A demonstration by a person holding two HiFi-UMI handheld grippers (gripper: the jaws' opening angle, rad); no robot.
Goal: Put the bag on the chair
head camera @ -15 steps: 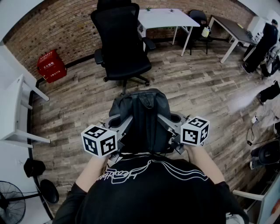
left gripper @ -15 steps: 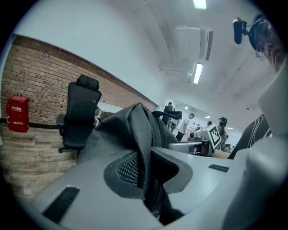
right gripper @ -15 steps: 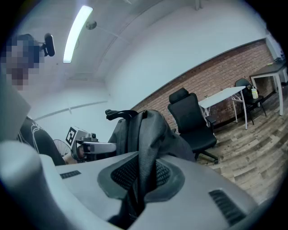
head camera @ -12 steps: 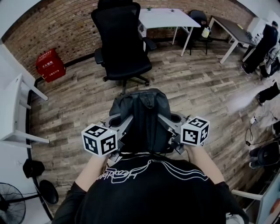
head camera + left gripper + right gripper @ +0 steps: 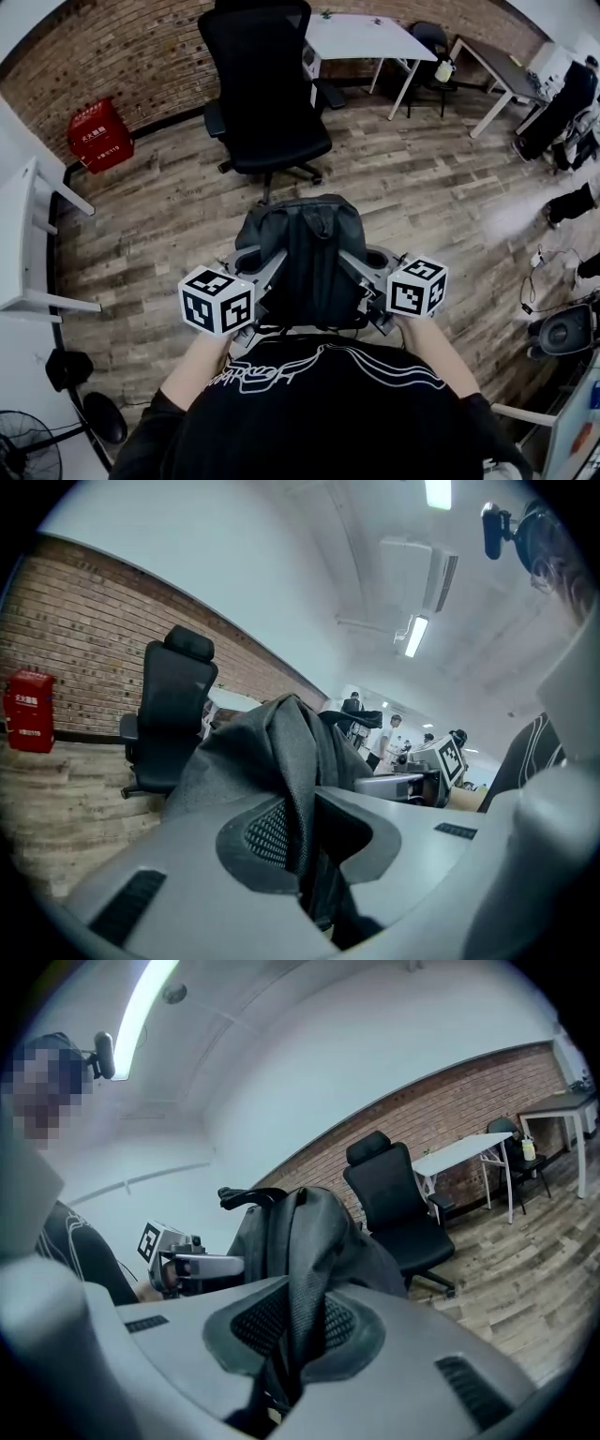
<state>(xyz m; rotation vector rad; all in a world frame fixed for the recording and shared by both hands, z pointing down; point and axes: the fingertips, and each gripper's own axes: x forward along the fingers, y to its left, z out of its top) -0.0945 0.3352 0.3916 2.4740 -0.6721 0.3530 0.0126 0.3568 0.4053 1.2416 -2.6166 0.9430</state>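
A dark grey backpack (image 5: 298, 253) hangs in the air in front of the person, held between both grippers. My left gripper (image 5: 255, 272) is shut on its left shoulder strap (image 5: 298, 799), which runs between the jaws. My right gripper (image 5: 367, 272) is shut on the right strap (image 5: 305, 1316). The black office chair (image 5: 267, 94) stands on the wood floor just beyond the bag, its seat facing the person; it also shows as a chair (image 5: 169, 724) in the left gripper view and a chair (image 5: 398, 1208) in the right gripper view.
A white desk (image 5: 361, 39) stands behind the chair, and another white table (image 5: 23, 234) is at the left. A red box (image 5: 92, 137) sits by the brick wall. A fan (image 5: 23, 450) and cables (image 5: 544, 272) lie on the floor at the sides.
The view has shifted slightly forward toward the chair; the bag and both grippers keep the same hold and pose.
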